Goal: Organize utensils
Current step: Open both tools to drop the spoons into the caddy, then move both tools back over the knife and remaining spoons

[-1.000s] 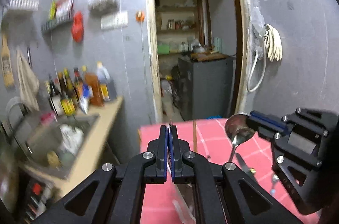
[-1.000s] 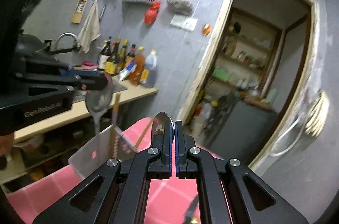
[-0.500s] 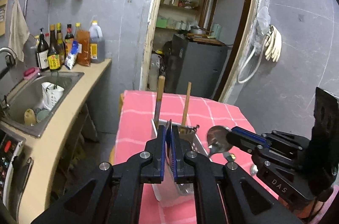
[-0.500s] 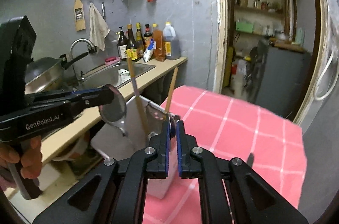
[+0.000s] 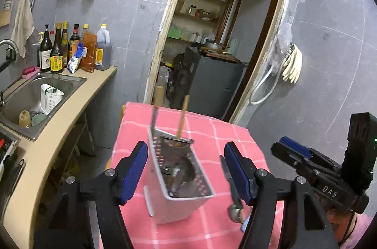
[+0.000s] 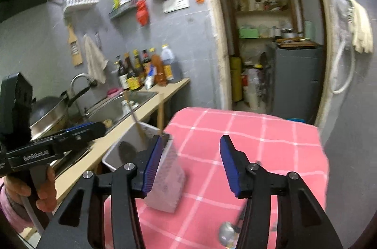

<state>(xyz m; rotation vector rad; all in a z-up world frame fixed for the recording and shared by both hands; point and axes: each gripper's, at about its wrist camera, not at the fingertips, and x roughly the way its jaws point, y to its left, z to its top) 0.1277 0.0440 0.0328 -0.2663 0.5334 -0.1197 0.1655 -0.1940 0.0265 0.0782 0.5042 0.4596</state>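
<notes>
1. My left gripper (image 5: pixel 185 169): jaws spreading apart, nothing pinched; the holder stands between and beyond them.
2. My right gripper (image 6: pixel 190 169): jaws also opening, empty; its left pad sits in front of the holder's wall, whether touching I cannot tell.
3. White utensil holder (image 5: pixel 179 204): upright on the table (image 5: pixel 212 131) with the pink checked cloth, near the table's left edge beside the counter (image 5: pixel 59 131).
4. Contents of the holder: a wooden-handled utensil (image 5: pixel 156 105) and a chopstick-like stick (image 5: pixel 182 116) leaning up from the far end; spoons (image 5: pixel 174 174) lying in the bottom, blurred.
5. Loose on the cloth, right of the holder toward the near edge: a knife (image 5: pixel 225 170) and a spoon (image 5: pixel 235 213), partly hidden by my left gripper's right finger.
</notes>
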